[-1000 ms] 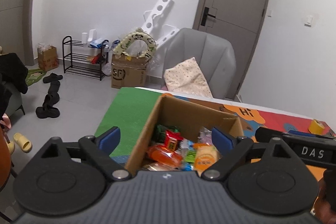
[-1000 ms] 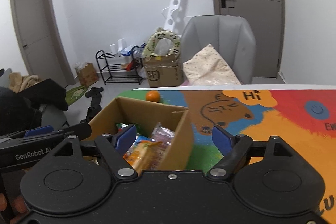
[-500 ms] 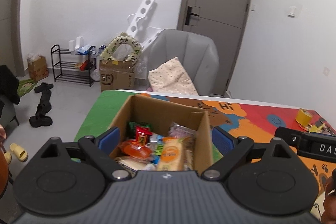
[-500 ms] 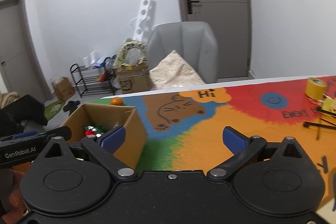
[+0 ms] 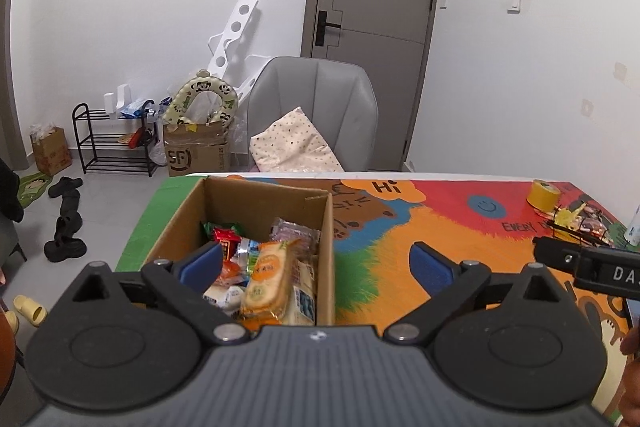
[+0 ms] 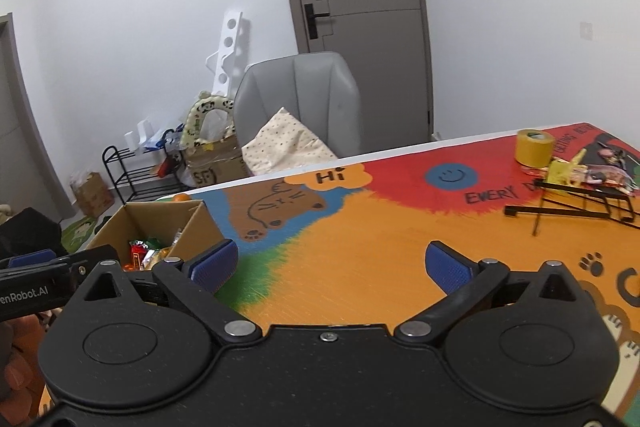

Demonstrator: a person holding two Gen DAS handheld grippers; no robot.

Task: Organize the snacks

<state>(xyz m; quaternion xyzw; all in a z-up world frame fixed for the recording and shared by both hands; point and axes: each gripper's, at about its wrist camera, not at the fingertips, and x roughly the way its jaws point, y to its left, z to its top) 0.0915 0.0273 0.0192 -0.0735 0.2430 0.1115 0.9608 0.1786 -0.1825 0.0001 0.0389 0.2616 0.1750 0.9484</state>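
My cardboard box (image 5: 256,211) sits open-topped on the green end of the colourful mat, packed with snacks. An orange biscuit pack (image 5: 266,281) stands on end against its right wall, a red packet (image 5: 226,237) and green wrapper behind it. More snack packets (image 6: 596,177) lie loose far right.
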